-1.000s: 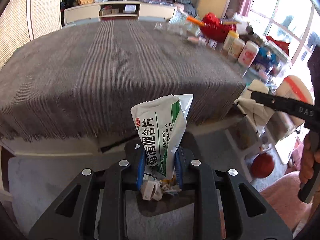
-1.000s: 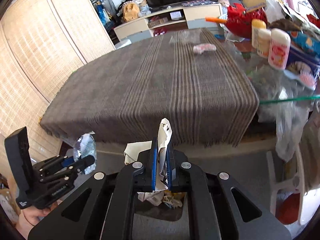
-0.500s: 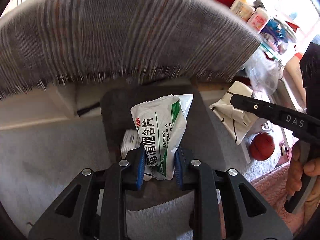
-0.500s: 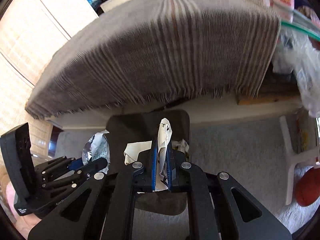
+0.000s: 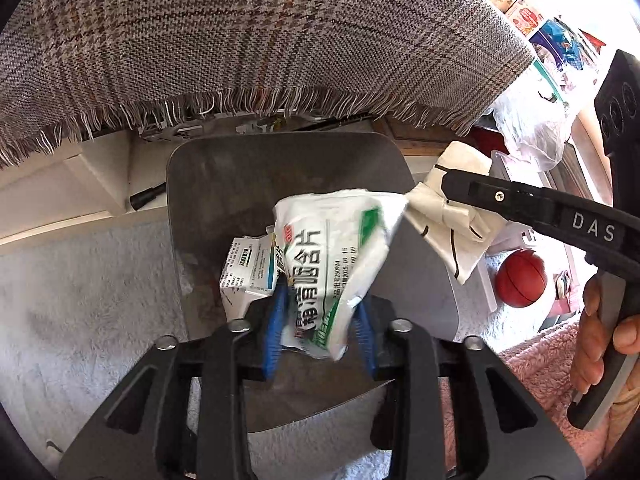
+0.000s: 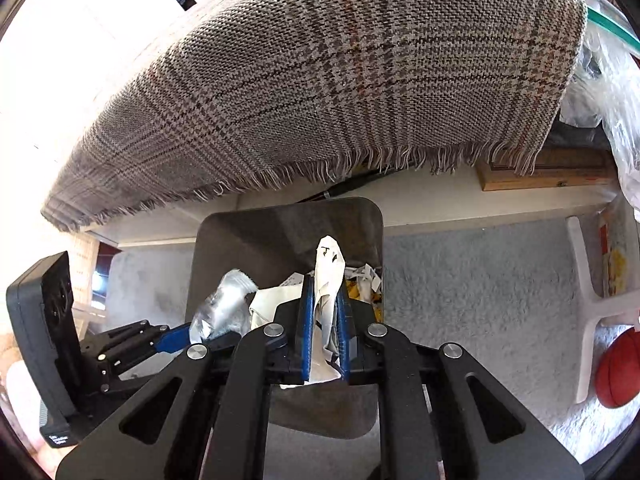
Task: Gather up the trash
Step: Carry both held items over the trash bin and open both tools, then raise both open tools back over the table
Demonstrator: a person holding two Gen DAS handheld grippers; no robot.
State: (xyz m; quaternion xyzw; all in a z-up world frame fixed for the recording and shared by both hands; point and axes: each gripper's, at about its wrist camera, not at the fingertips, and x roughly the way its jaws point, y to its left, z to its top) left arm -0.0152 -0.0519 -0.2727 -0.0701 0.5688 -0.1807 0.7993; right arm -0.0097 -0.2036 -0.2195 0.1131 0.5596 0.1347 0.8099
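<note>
My left gripper (image 5: 320,316) hangs over a dark grey trash bin (image 5: 208,184) with its blue pads apart. A white and green medicine packet (image 5: 332,268) sits loose and tilted between them. A small white medicine box (image 5: 250,266) lies in the bin. My right gripper (image 6: 323,320) is shut on a crumpled white paper (image 6: 330,276) above the same bin (image 6: 240,240). The right gripper also shows in the left wrist view (image 5: 448,184) with the paper (image 5: 452,216). The left gripper also shows in the right wrist view (image 6: 188,334) with the packet (image 6: 224,308).
A table with a fringed grey plaid cloth (image 5: 260,40) overhangs just behind the bin. A grey carpet (image 6: 480,280) covers the floor. A red ball (image 5: 520,278) and a white plastic frame (image 6: 588,312) lie to the right. Bottles and bags (image 5: 532,12) crowd the table's right end.
Both grippers have dropped lower and closer over the bin. My left gripper has opened, and the packet has tilted to the right and sits loose between the pads. The right one stays shut on the paper.
</note>
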